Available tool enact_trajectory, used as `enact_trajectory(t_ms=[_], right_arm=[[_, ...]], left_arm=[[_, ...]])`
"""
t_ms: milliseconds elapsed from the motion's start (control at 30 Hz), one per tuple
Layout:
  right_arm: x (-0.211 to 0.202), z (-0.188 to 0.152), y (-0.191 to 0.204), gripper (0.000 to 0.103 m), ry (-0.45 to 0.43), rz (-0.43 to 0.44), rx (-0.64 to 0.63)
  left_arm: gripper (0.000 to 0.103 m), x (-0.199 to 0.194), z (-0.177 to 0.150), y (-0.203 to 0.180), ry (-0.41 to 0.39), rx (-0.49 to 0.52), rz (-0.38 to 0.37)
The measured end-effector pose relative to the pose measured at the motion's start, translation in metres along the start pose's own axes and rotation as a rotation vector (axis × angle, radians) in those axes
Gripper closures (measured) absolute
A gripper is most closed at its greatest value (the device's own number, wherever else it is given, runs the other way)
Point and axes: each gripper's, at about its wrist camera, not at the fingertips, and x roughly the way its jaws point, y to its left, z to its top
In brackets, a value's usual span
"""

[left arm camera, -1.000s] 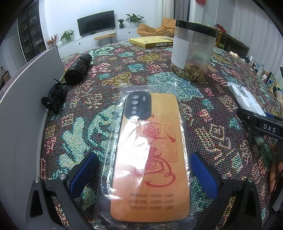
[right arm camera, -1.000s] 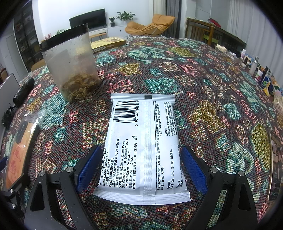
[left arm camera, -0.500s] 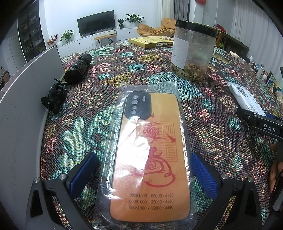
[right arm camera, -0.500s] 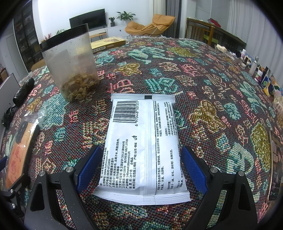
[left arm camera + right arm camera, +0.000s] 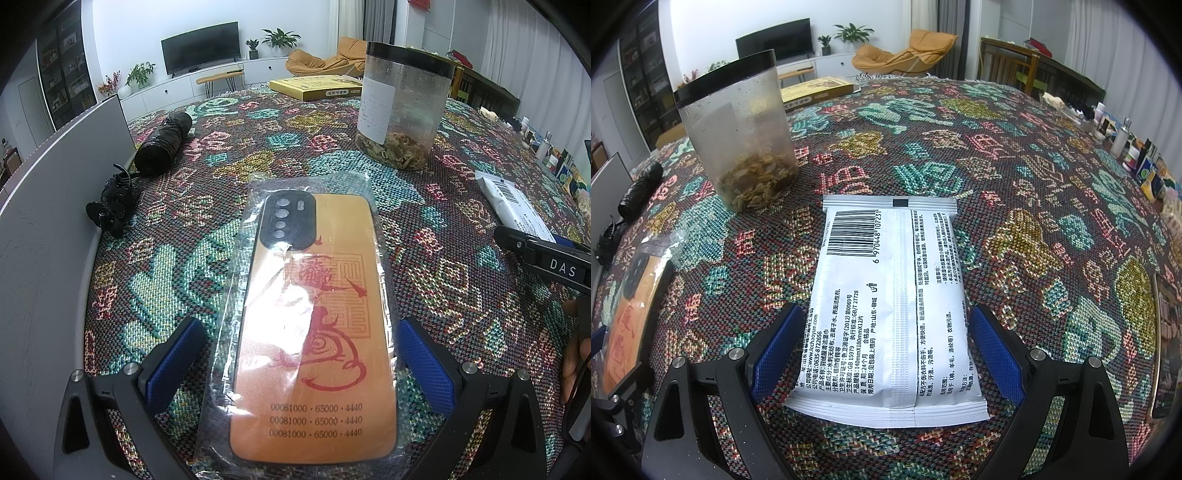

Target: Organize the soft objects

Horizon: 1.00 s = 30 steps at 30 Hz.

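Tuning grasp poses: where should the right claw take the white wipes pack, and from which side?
Across the long side edges near its close end. The white wipes pack lies flat, lengthwise between the open right claw pads, so come in low from the near end and close on both sides.

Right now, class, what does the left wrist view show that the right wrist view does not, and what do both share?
Only the left wrist view shows the left gripper open astride the bagged orange phone case. Only the right wrist view shows the right gripper open astride the white wipes packet, and the barcode whole. Both show the clear jar and yellow box.
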Motion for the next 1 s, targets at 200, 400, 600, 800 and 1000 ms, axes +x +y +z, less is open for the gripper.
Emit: enact_trajectory(t_ms=[200,400,600,800,1000], right_arm=[[0.0,0.0,0.0,0.01,0.0,0.0,0.0],[0.0,0.0,0.0,0.01,0.0,0.0,0.0],[0.0,0.0,0.0,0.01,0.001,0.0,0.001],[0.001,0.003,0.0,0.01,0.016,0.013,-0.007],[0.011,0.036,-0.009,0.036,0.212,0.098,-0.05]], left_arm=[[0.0,0.0,0.0,0.0,-0.001,0.0,0.0],[0.0,0.0,0.0,0.0,-0.002,0.0,0.0],[0.0,0.0,-0.001,0.0,-0.003,0.001,0.0],[0.0,0.004,0.006,-0.001,0.075,-0.015,0.007],[0.028,0.006,0.027,-0.006,0.174,0.042,-0.017]])
